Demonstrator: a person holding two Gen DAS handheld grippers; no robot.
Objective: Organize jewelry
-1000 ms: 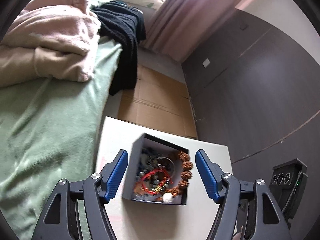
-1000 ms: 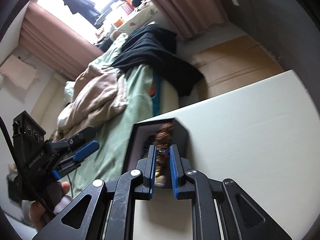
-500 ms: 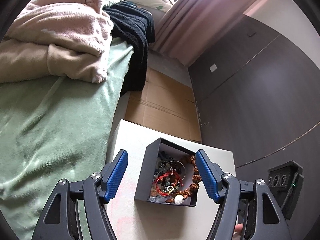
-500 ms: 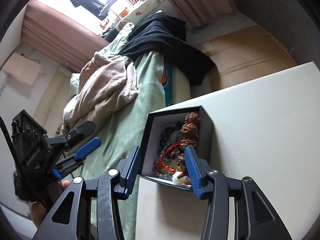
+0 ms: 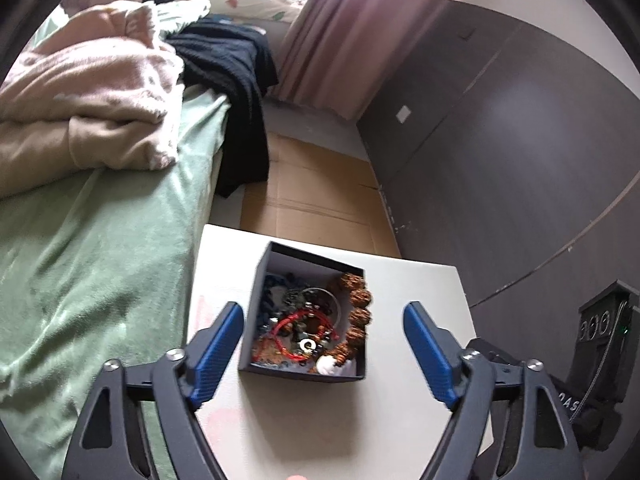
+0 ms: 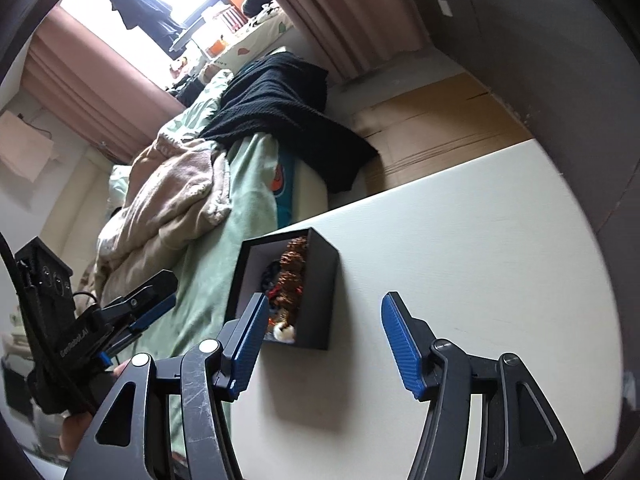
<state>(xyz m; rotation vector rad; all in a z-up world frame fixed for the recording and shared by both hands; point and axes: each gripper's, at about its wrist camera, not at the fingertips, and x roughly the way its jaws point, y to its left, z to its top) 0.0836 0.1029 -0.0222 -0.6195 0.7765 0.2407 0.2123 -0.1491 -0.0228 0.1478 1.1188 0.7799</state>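
A small black box (image 5: 256,292) with a white lining stands on the white table (image 5: 416,280). It holds a brown bead bracelet (image 5: 358,316), a red cord bracelet (image 5: 298,334), dark beads and a metal ring. My left gripper (image 5: 323,340) is open and empty, above the box with the box between its fingers in view. In the right wrist view the box (image 6: 320,280) lies just ahead of my right gripper (image 6: 322,336), which is open wide and empty. The left gripper also shows there (image 6: 156,300) at the left, open.
A bed with a green sheet (image 5: 100,240), pink blanket (image 5: 88,92) and black garment (image 5: 236,80) borders the table's left side. Flattened cardboard (image 5: 316,192) lies on the floor beyond. A dark wardrobe wall (image 5: 520,140) stands on the right.
My right gripper opened from nearly shut over the box's beads to wide open and drew back to the box's right. My left gripper rose slightly, staying open.
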